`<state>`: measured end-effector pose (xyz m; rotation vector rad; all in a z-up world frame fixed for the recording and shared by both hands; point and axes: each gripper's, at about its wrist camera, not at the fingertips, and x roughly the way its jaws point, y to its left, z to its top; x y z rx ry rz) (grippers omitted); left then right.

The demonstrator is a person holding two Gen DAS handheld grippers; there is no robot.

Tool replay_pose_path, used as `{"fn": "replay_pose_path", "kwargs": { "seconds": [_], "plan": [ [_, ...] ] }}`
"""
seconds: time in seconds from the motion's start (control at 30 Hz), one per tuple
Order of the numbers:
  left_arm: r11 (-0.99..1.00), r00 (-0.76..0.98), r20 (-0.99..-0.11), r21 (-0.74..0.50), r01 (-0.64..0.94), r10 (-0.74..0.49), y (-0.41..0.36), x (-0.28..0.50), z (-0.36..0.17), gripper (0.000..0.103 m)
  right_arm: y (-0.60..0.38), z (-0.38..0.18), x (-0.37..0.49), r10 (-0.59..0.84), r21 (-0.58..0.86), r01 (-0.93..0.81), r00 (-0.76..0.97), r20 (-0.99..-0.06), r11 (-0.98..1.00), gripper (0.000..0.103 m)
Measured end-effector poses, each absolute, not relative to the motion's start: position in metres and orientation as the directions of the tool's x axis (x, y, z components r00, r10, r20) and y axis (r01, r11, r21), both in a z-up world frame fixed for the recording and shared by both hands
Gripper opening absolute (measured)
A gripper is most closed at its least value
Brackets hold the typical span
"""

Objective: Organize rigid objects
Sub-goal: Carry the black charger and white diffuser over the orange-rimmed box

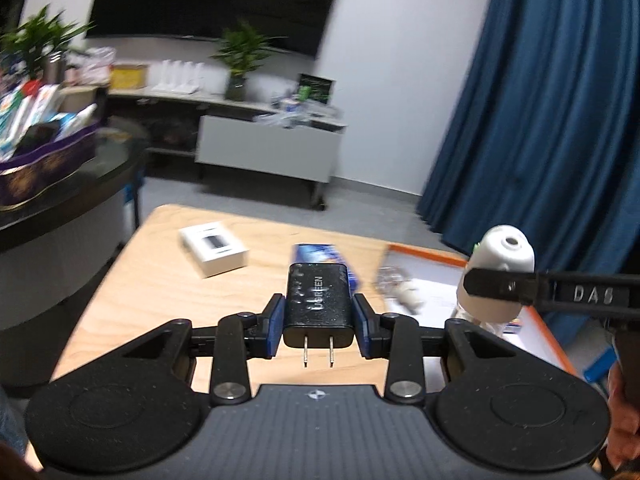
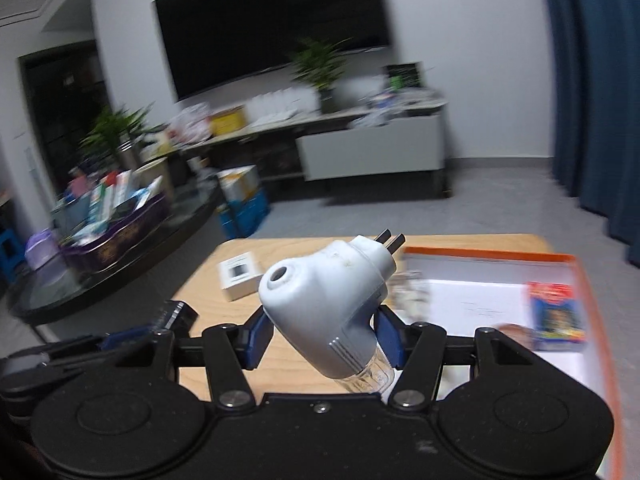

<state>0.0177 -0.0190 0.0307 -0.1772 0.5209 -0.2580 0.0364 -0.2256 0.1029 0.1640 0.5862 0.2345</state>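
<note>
My left gripper (image 1: 319, 322) is shut on a black UGREEN charger (image 1: 319, 300), prongs pointing back at the camera, held above the wooden table (image 1: 152, 280). My right gripper (image 2: 326, 336) is shut on a white plug-in device (image 2: 324, 300) with a clear bottle at its base and prongs pointing away. It also shows in the left wrist view (image 1: 496, 276), at the right, over the orange-rimmed white tray (image 1: 436, 276). The tray (image 2: 480, 308) holds a colourful card pack (image 2: 558, 316) and some small blurred items.
A white box (image 1: 213, 249) and a blue box (image 1: 320, 254) lie on the table. The white box also shows in the right wrist view (image 2: 239, 274). A dark round table with a purple basket (image 1: 40, 164) stands left. A blue curtain (image 1: 540, 100) hangs right.
</note>
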Motion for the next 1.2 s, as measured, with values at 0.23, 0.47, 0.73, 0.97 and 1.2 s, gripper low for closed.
{"fn": "replay_pose_path", "kwargs": {
  "seconds": [0.23, 0.47, 0.73, 0.97, 1.2],
  "plan": [
    [0.923, 0.798, -0.468, -0.248, 0.294, -0.380, -0.065, 0.013, 0.043, 0.036, -0.269, 0.113, -0.006, 0.133, 0.220, -0.024, 0.859, -0.495, 0.975, 0.067],
    [0.906, 0.780, -0.462, -0.231, 0.354, -0.422, -0.101, 0.001, 0.048, 0.036, -0.297, 0.112, -0.031, 0.050, 0.220, 0.064, 0.876, -0.479, 0.973, 0.067],
    [0.898, 0.767, -0.467, -0.215, 0.383, -0.439, -0.125, -0.005, 0.048, 0.036, -0.317, 0.107, -0.048, 0.013, 0.235, 0.109, 0.885, -0.465, 0.966, 0.067],
    [0.897, 0.763, -0.471, -0.208, 0.390, -0.441, -0.133, -0.009, 0.044, 0.036, -0.326, 0.102, -0.053, 0.008, 0.245, 0.122, 0.883, -0.469, 0.962, 0.067],
    [0.898, 0.769, -0.463, -0.205, 0.390, -0.440, -0.134, -0.015, 0.045, 0.036, -0.325, 0.102, -0.054, 0.002, 0.231, 0.122, 0.881, -0.472, 0.965, 0.067]
  ]
}}
